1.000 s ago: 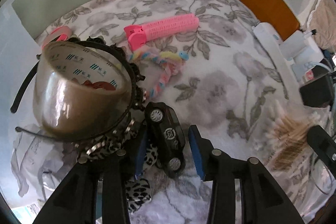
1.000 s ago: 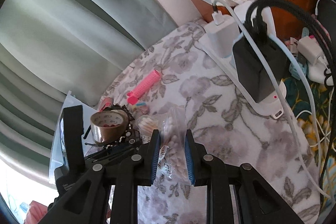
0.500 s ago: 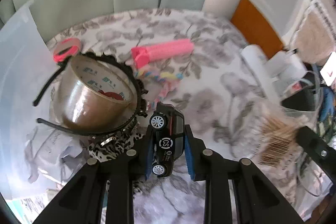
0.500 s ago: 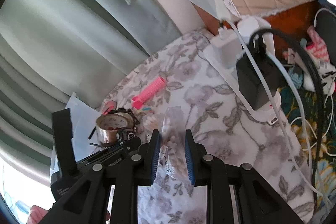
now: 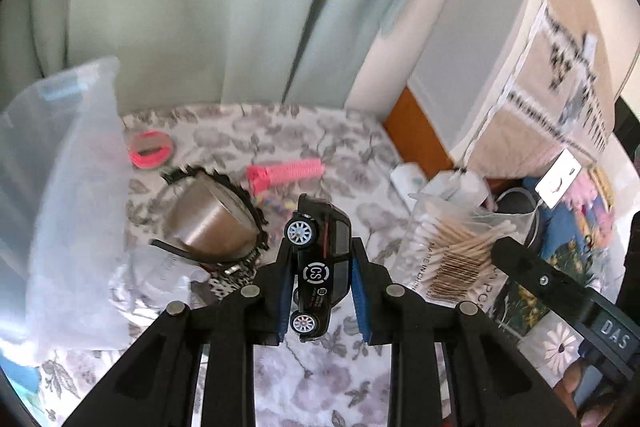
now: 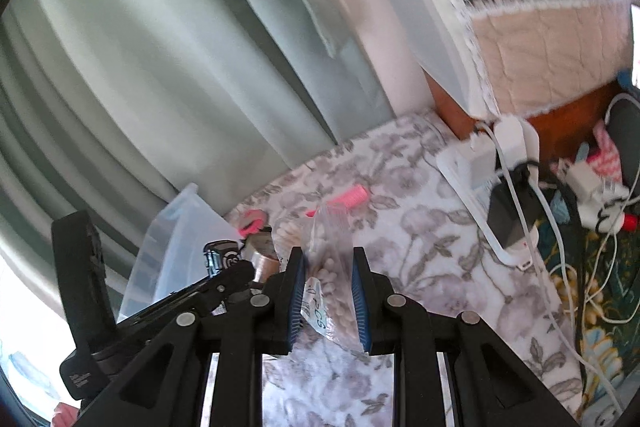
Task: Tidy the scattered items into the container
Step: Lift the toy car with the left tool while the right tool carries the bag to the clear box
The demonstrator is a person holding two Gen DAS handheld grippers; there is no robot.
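Observation:
My left gripper [image 5: 320, 291] is shut on a black toy car [image 5: 320, 263] and holds it above the floral cloth [image 5: 328, 379]. My right gripper [image 6: 326, 301] is shut on a clear bag of cotton swabs [image 6: 328, 267], which also shows in the left wrist view [image 5: 452, 247]. A clear plastic container [image 5: 60, 187] stands at the left; it also shows in the right wrist view [image 6: 176, 247]. A brown tape roll [image 5: 204, 223] inside a black headband [image 5: 244, 199], a pink hair roller [image 5: 286, 171] and a pink ring [image 5: 150, 149] lie on the cloth.
A white power strip [image 6: 480, 195] with chargers and cables [image 6: 568, 267] runs along the right. A curtain [image 5: 200, 7] hangs behind the table. A leopard-print item [image 5: 224, 279] and a braided pastel cord [image 5: 272, 205] lie by the tape roll.
My left gripper closed on the toy car and lifted it off the cloth. My right gripper rose with the swab bag in it. Both views tilted upward.

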